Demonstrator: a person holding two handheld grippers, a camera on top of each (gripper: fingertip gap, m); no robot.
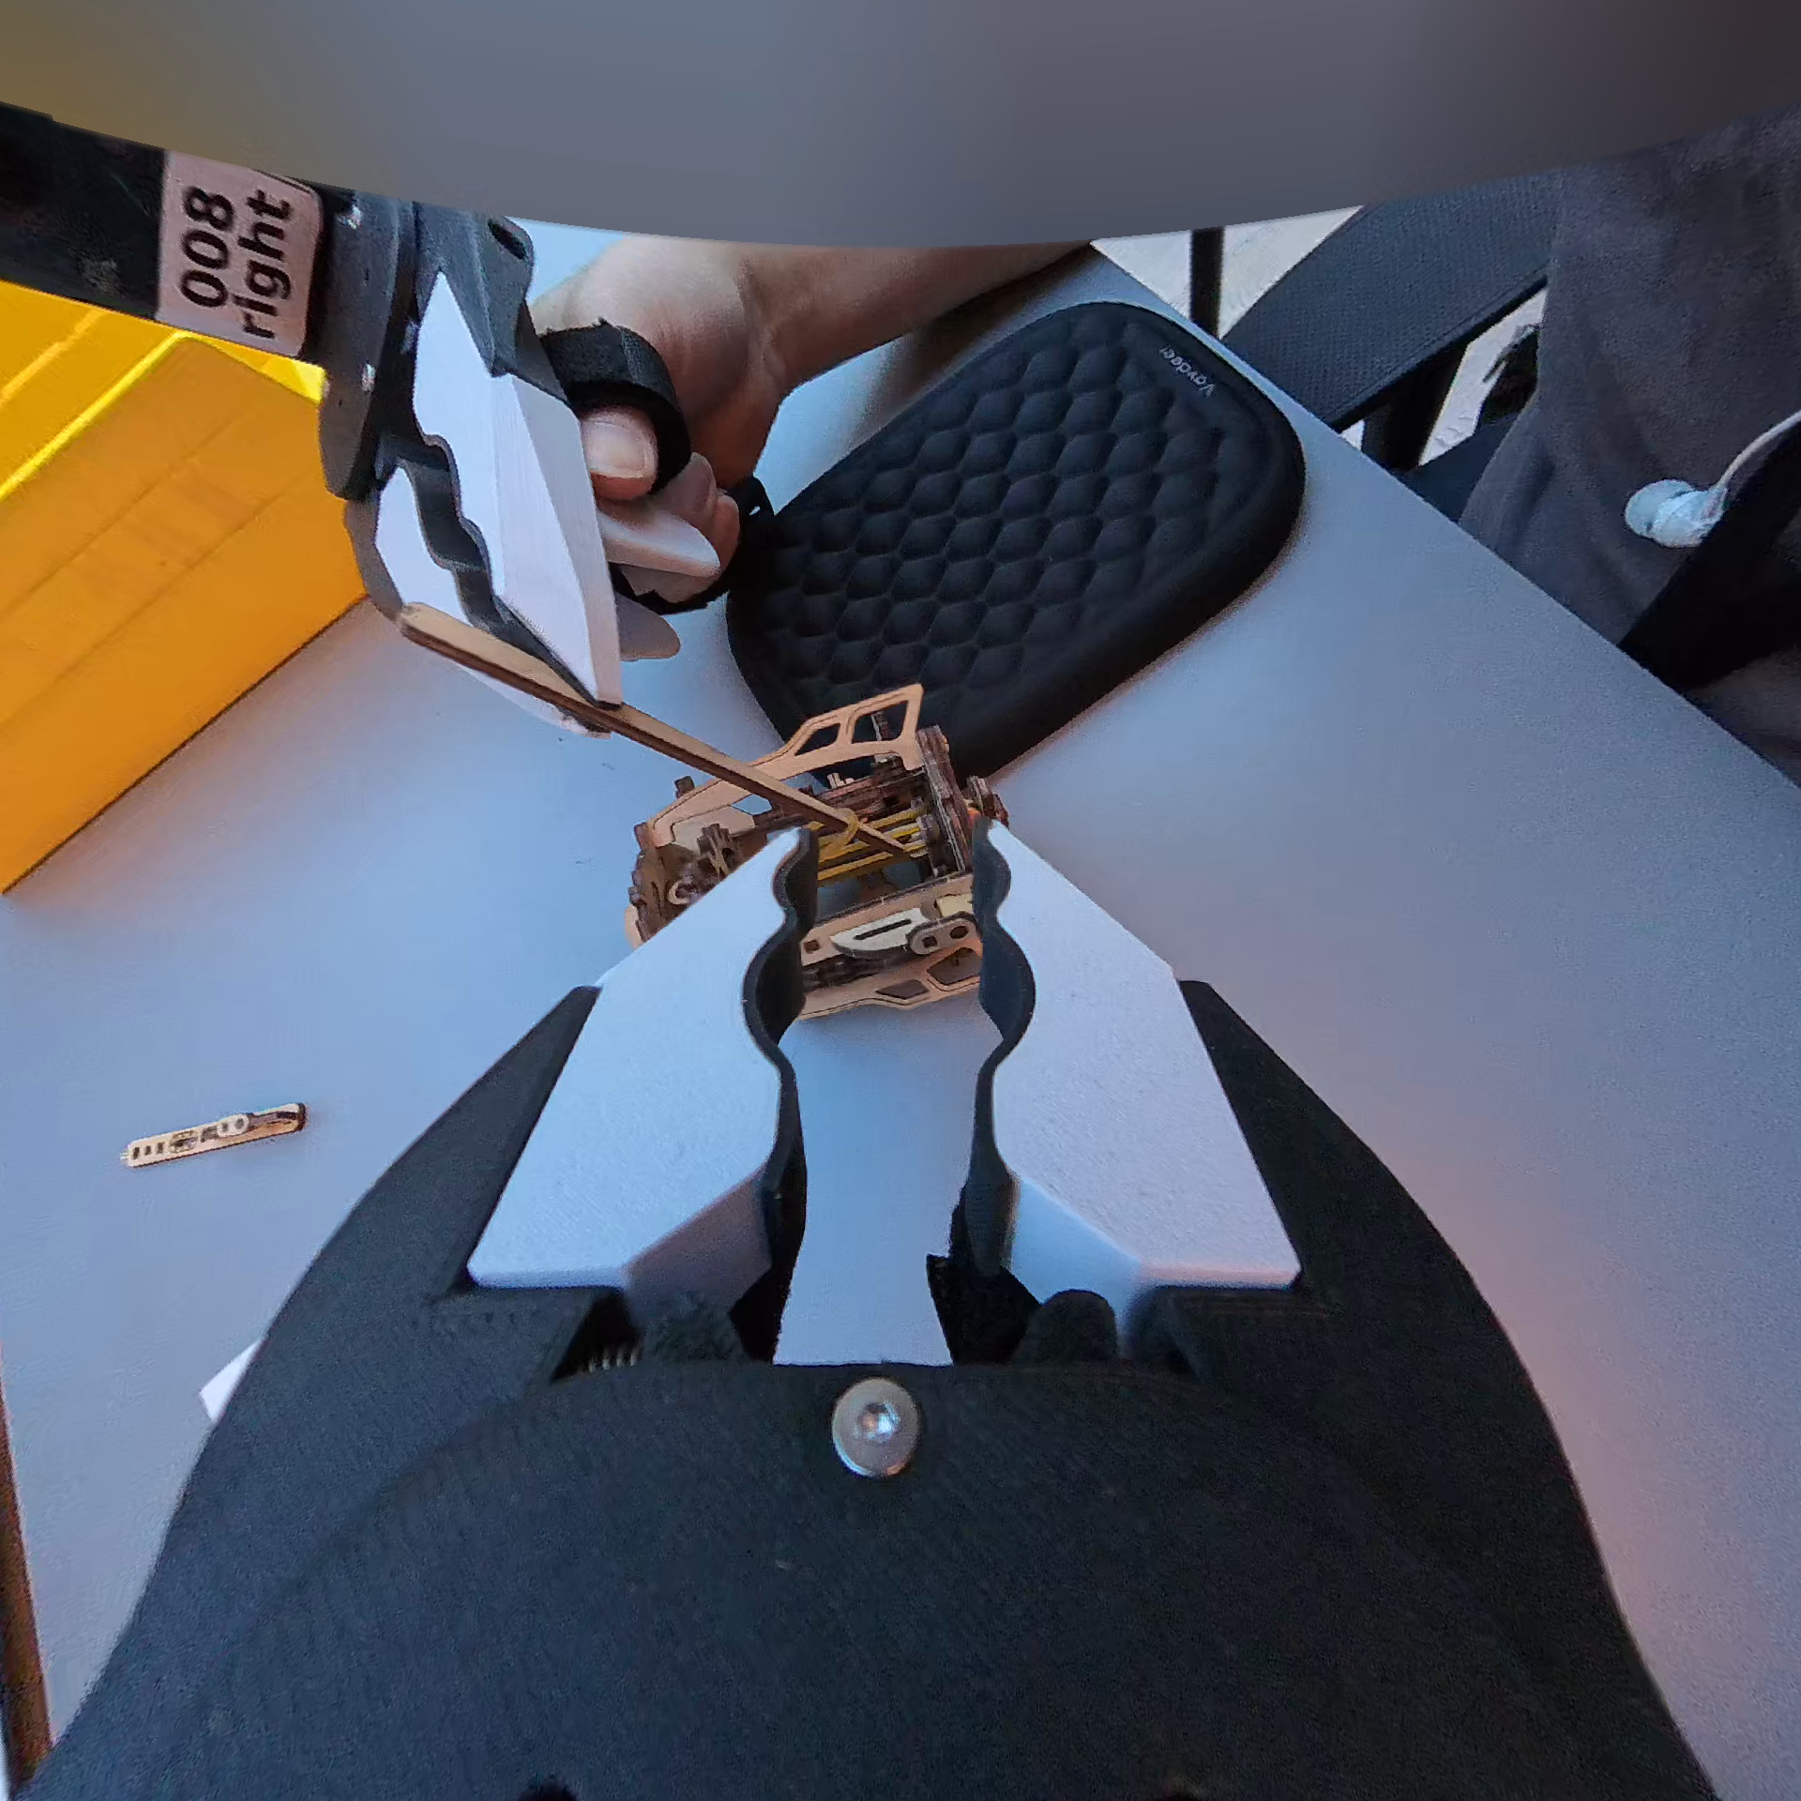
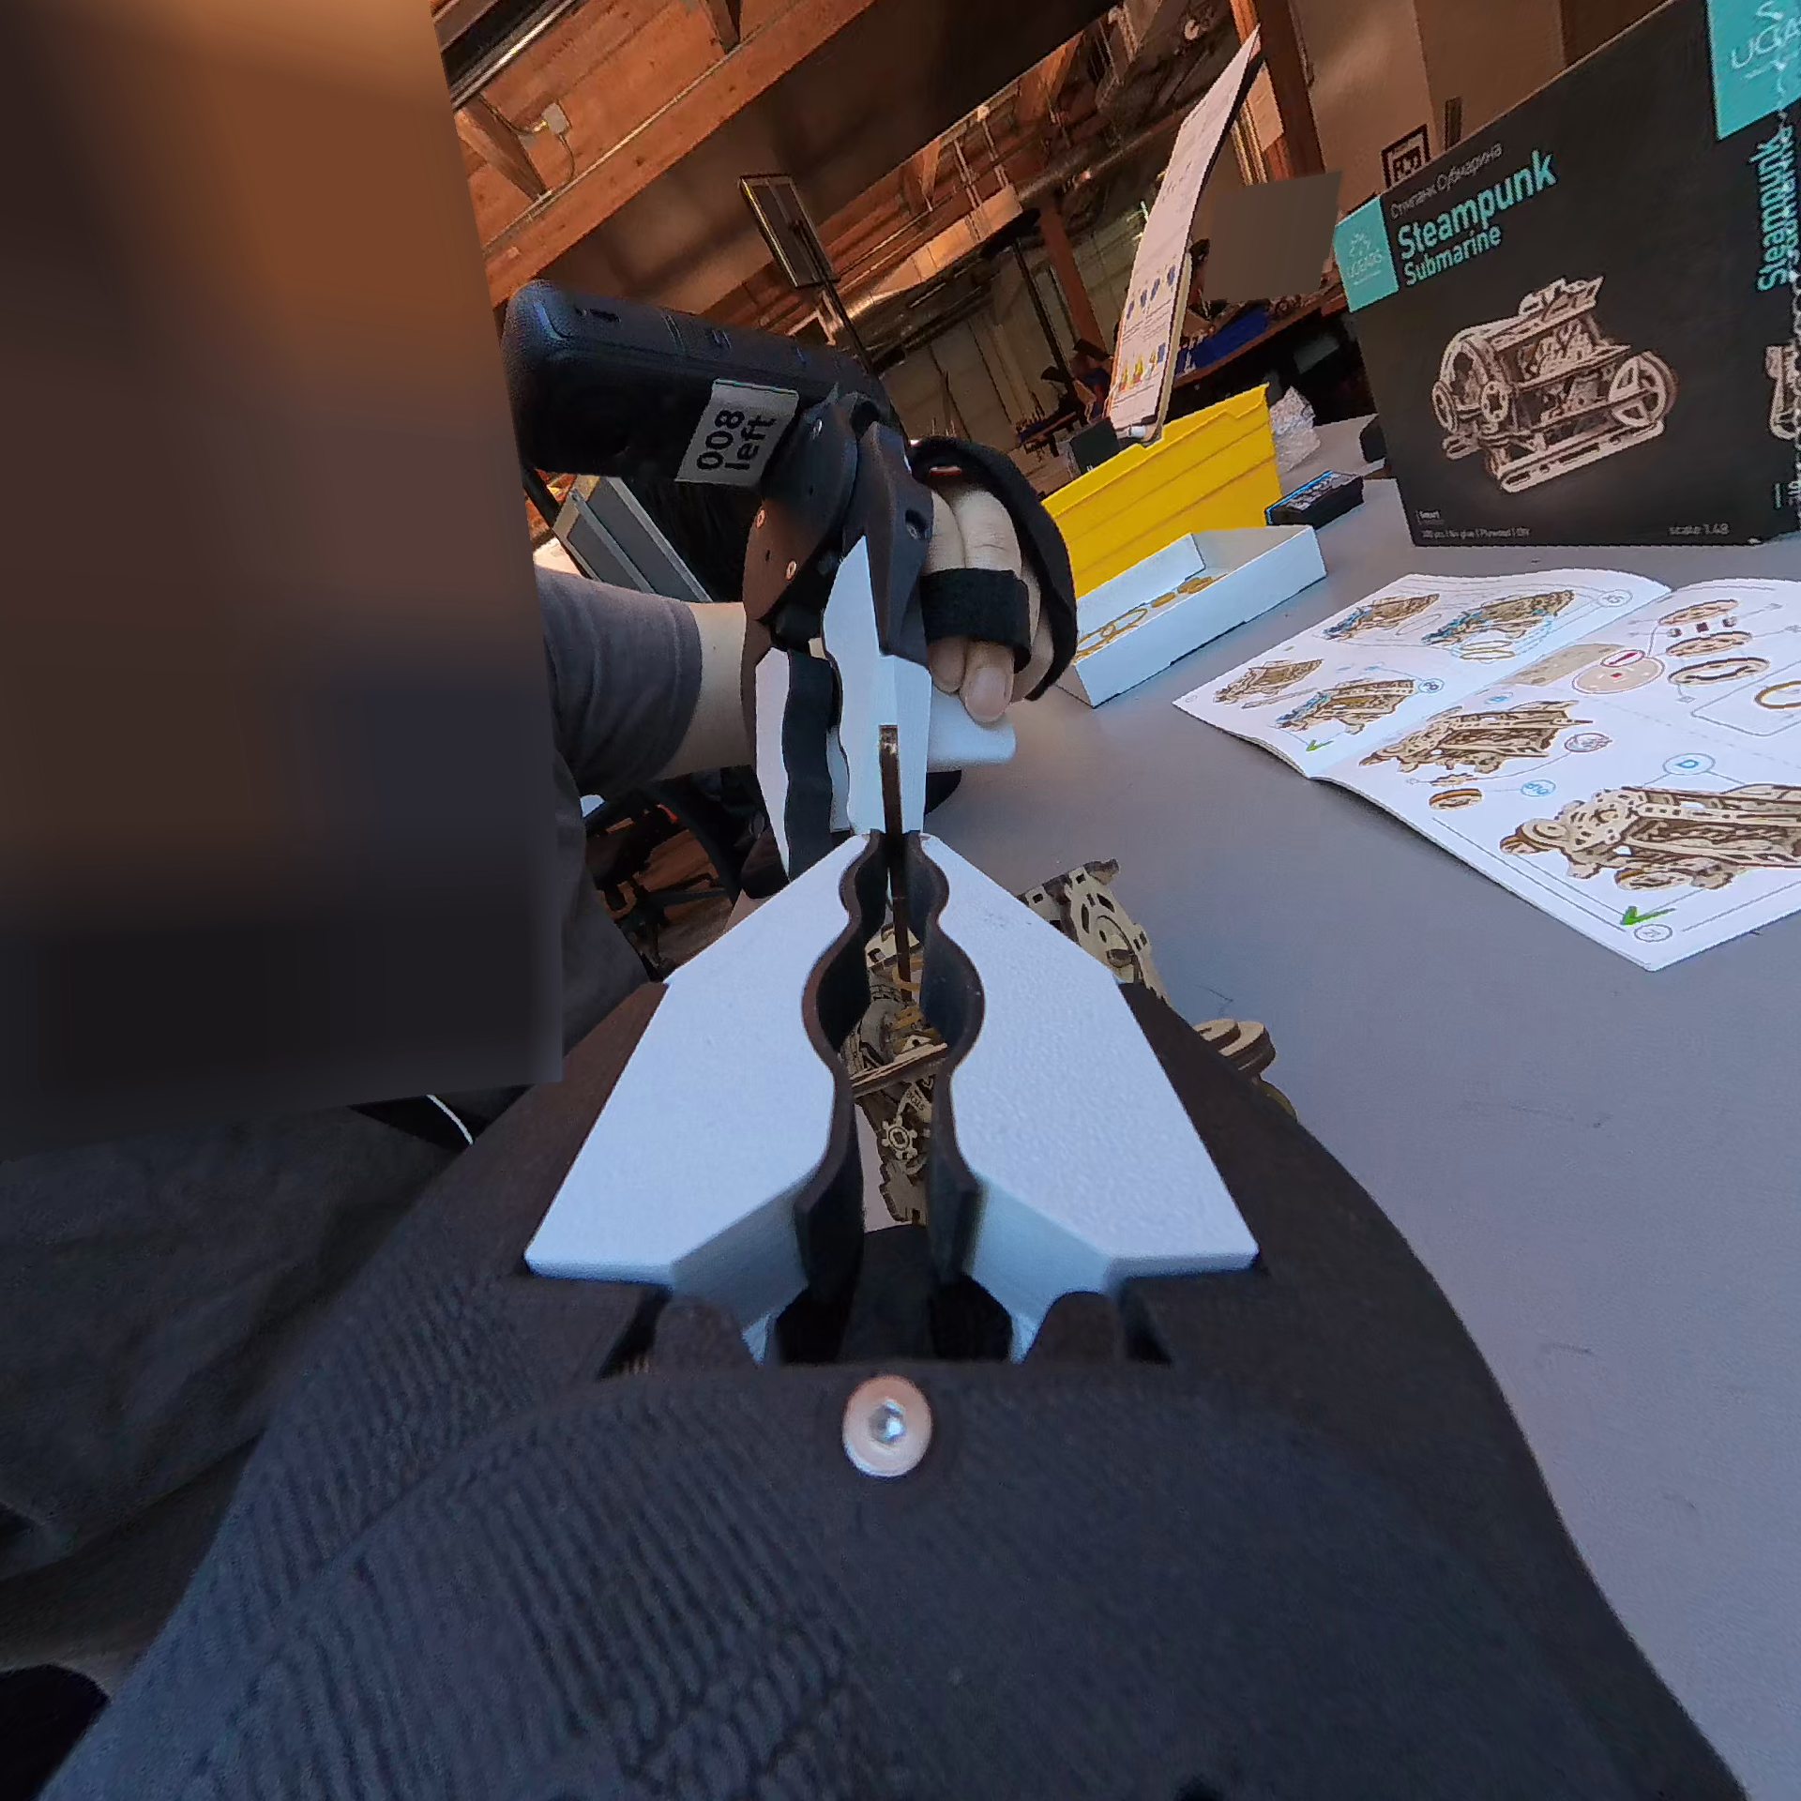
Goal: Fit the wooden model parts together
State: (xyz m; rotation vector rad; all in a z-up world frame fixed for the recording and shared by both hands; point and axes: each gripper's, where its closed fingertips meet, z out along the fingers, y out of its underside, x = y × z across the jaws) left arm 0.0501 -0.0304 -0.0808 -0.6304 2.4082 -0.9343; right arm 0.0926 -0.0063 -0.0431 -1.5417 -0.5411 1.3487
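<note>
The wooden model (image 1: 877,936), a small laser-cut frame with yellow rubber bands, stands on the grey table (image 1: 1364,975). My left gripper (image 1: 889,846) is closed around its near end, one fingertip on each side. My right gripper (image 1: 585,697) comes in from the upper left, shut on a thin wooden stick (image 1: 721,765). The stick's tip reaches into the model at the rubber bands. In the right wrist view the right gripper (image 2: 892,848) holds the stick (image 2: 889,780) edge-on. The model (image 2: 1092,916) lies below it and the left gripper (image 2: 862,702) points down behind it.
A yellow bin (image 1: 146,546) stands at the left and a black padded cushion (image 1: 1014,526) lies behind the model. A small wooden strip (image 1: 214,1135) lies loose at the left. An open instruction booklet (image 2: 1520,760), the kit box (image 2: 1579,322) and a white tray (image 2: 1199,604) are to the right. Some 6 centimeters of space lies between my two pairs of fingers.
</note>
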